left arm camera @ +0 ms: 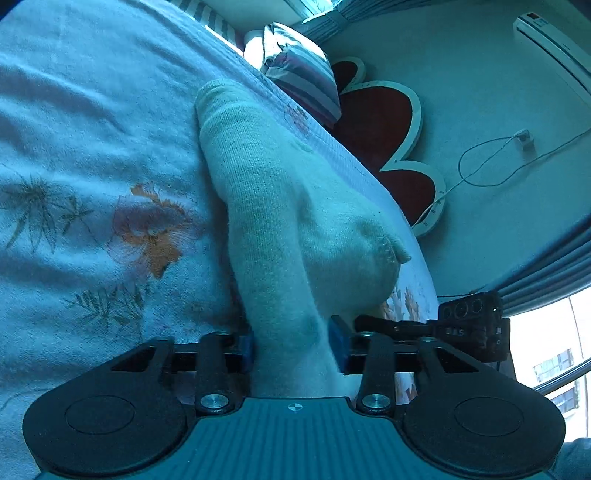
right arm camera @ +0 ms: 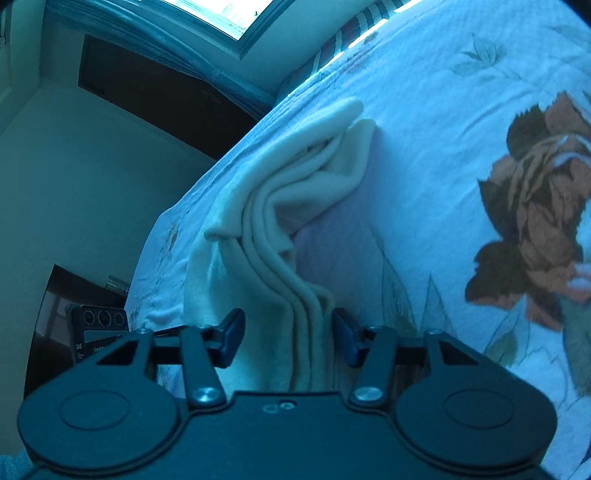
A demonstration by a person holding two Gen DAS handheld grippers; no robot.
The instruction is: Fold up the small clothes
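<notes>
A white knitted sock lies on the floral bedspread, its heel bulging to the right. My left gripper has its blue pads on either side of the sock's near end, jaws parted about the width of the cloth. In the right wrist view the sock shows as several stacked cream layers running away from me. My right gripper straddles those layers with a gap beside the left pad. The other gripper's body shows at the left.
A striped pillow and a red heart-shaped headboard stand past the bed's far edge. A white cable hangs on the wall. The bedspread with a large brown rose stretches to the right. A window is above.
</notes>
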